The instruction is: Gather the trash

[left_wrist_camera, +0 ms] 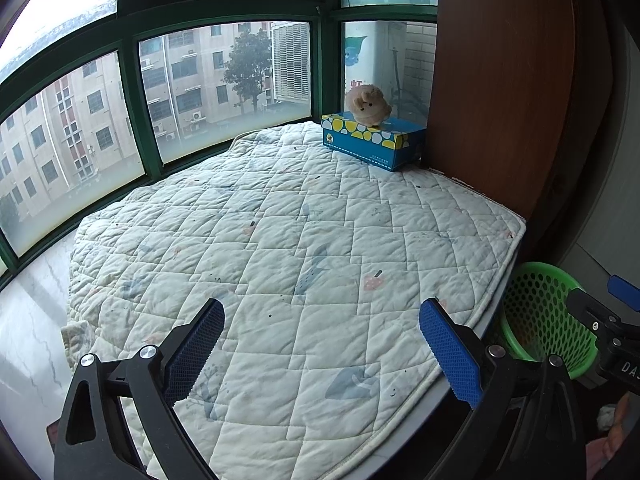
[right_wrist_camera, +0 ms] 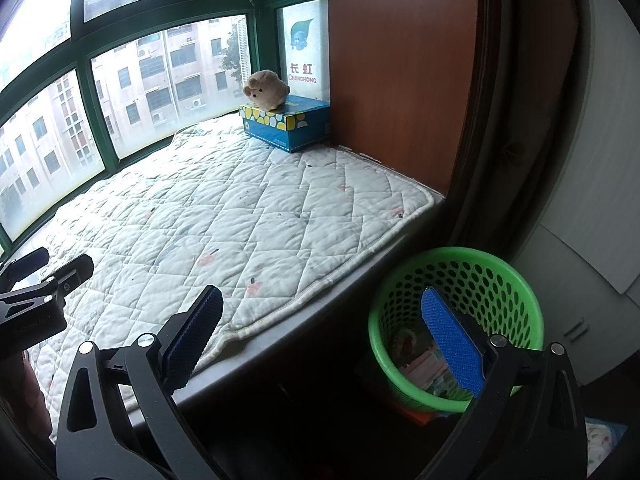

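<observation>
A: Where does the trash go?

B: In the green basket (right_wrist_camera: 456, 320). It sits on the floor, down below the edge of the window seat. There are some bits of paper trash (right_wrist_camera: 420, 364) at its bottom.

A: What are the grippers doing?

B: The right gripper (right_wrist_camera: 320, 344) is spread wide with nothing in it. One blue pad (right_wrist_camera: 452, 344) hangs over the basket's mouth. The left gripper (left_wrist_camera: 324, 352) is spread wide too, over the quilt (left_wrist_camera: 280, 240), and holds nothing.

A: What is the seat like?

B: A white quilt with little pictures covers it. I see no trash lying on it. Green window frames (left_wrist_camera: 132, 100) curve round the far side, with tall buildings outside.

A: Anything else there?

B: A blue tissue box (left_wrist_camera: 372, 140) sits in the far corner, next to a brown wooden wall (left_wrist_camera: 500, 80). A small tan plush toy (left_wrist_camera: 368, 106) sits on top of the box.
</observation>
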`<state>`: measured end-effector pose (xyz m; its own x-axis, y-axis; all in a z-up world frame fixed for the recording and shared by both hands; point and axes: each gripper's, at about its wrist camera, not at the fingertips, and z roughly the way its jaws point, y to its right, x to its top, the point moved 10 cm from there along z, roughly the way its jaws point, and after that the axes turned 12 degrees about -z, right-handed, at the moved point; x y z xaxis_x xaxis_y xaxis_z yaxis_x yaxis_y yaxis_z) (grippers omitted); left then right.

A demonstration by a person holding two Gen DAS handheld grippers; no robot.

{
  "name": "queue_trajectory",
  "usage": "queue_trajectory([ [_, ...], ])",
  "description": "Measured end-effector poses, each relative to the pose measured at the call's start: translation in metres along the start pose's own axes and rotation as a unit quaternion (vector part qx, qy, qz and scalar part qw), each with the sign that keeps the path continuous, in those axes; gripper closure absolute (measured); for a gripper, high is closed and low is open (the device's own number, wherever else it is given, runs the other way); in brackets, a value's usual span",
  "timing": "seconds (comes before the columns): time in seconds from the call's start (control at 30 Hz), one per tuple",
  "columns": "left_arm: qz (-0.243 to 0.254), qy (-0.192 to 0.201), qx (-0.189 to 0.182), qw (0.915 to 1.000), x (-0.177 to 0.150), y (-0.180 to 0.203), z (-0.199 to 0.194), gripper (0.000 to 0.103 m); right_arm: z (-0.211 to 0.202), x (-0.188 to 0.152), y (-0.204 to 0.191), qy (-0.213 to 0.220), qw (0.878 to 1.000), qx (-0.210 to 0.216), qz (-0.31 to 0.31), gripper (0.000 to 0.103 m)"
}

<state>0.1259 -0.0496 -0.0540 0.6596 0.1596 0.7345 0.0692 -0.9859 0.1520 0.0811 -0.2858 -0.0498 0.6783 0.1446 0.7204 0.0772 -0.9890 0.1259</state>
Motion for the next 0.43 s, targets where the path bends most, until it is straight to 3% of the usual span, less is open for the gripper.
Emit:
queue_trajectory([
  [0.43,-0.005,-0.010,-0.001,0.9999,-0.0015,-0.0005,0.0027,0.008,0.0005,-0.0007,-0.0019,0.000,1.000,0.002,0.002,0.005],
])
